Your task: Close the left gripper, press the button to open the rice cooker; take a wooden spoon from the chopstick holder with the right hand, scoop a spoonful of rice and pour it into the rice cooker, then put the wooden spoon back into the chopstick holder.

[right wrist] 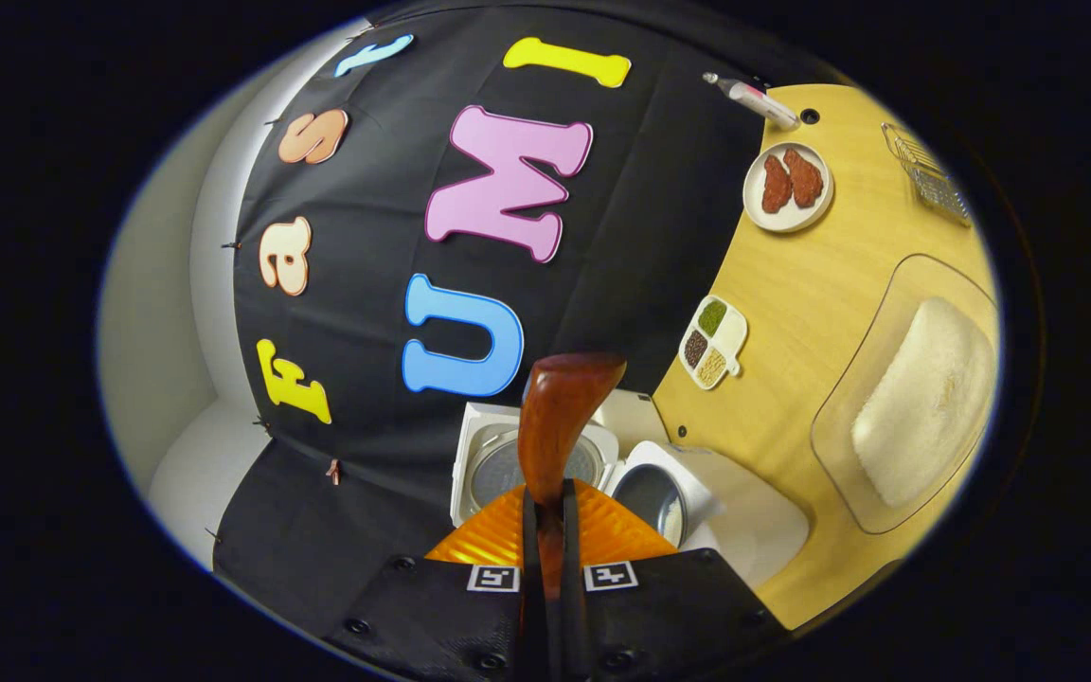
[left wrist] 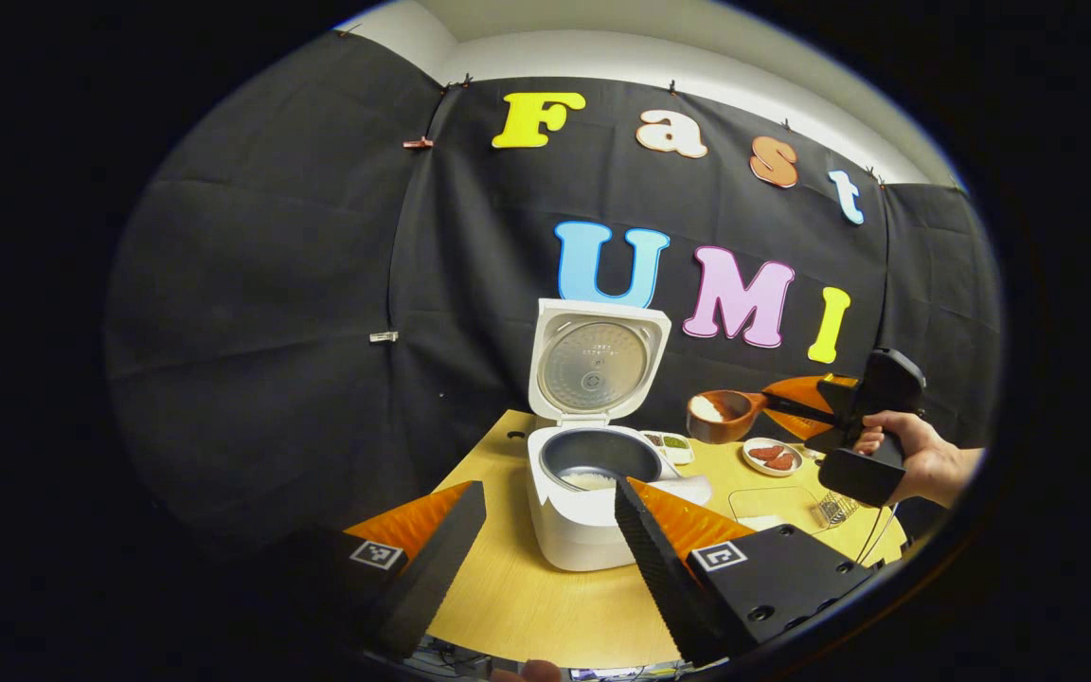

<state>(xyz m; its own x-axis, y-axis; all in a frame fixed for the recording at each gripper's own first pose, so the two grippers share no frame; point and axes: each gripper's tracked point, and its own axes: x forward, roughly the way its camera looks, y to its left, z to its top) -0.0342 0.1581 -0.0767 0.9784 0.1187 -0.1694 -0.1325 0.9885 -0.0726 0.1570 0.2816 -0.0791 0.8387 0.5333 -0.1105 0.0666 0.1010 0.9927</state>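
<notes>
The rice cooker [left wrist: 593,493] is the biggest thing. It is white, stands on the wooden table [left wrist: 545,606], and its lid [left wrist: 598,360] is already up. The dark pot inside has a little rice at the bottom. It looks heavy and hard, so it should stay put without being held.

Next is the clear tub of rice [right wrist: 920,398] on the table, well away from the cooker. The white rice is loose and light, so it would spill if tipped.

Then the wooden spoon [left wrist: 721,415]. It is brown and shiny, with a deep round bowl that has white rice in it. It is up in the air, to the right of the cooker and higher than the pot. It looks stiff and light, maybe a bit slippery. The handle is the best place to hold it, and that is where the right gripper [right wrist: 545,511] pinches it tight. The spoon should stay level until it is over the pot.

The left gripper [left wrist: 550,502] holds nothing, with its fingers wide apart, near the cooker.
</notes>
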